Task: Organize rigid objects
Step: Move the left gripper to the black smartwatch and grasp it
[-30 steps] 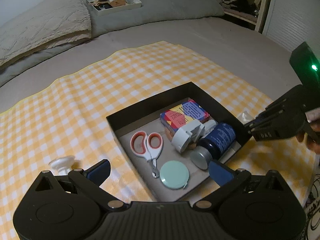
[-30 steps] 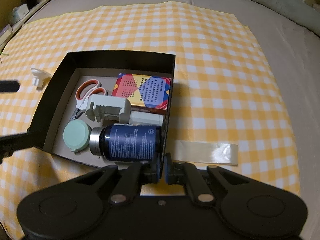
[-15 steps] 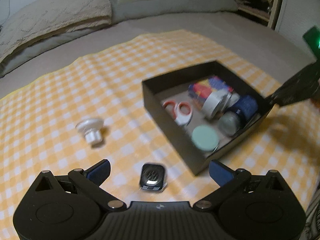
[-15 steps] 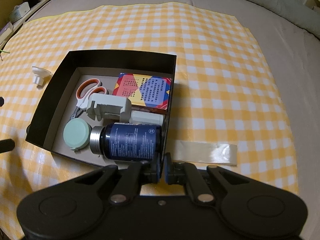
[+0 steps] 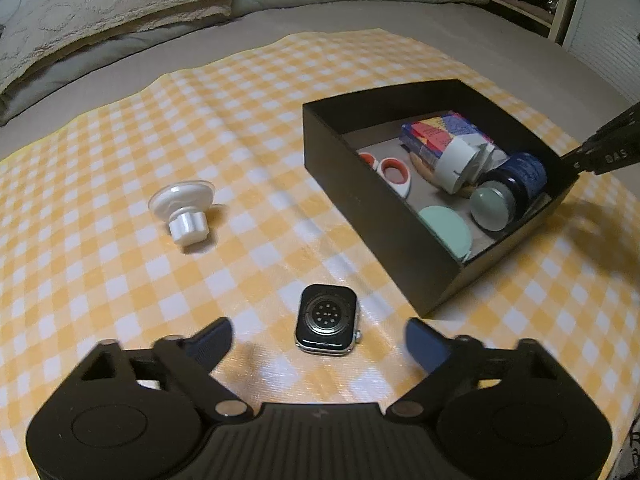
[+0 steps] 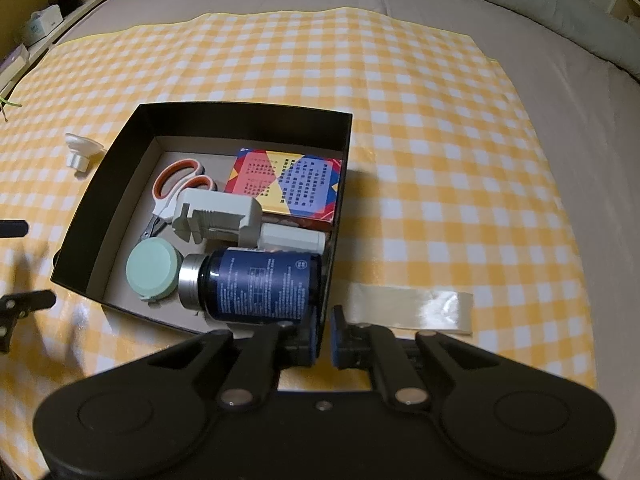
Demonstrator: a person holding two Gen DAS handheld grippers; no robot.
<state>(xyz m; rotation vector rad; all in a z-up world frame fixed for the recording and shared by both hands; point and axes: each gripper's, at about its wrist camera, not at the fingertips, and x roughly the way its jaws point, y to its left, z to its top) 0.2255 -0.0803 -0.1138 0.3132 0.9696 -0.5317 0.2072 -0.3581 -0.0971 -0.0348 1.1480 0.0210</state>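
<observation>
Left tool (image 5: 318, 338) is spread wide with nothing between its tips, centred over the watch body (image 5: 327, 319), which lies face-down on the checkered cloth (image 5: 224, 128) just near-left of the black box (image 5: 344, 184), so presumably that's the next pick. Right tool (image 6: 325, 338) is clamped on the box's near wall, probably bracing it, with bottle (image 6: 260, 284), scissors (image 6: 176, 184) and card box (image 6: 288, 184) inside. White suction cup (image 5: 182, 210) sits loose on the cloth, well left of the box.

Dim, warm indoor light is seen in both views. Glare is thrown on the glossy checked cloth (image 5: 240, 128). Soft shadows are cast; edges are bent and darkened by fisheye distortion.
</observation>
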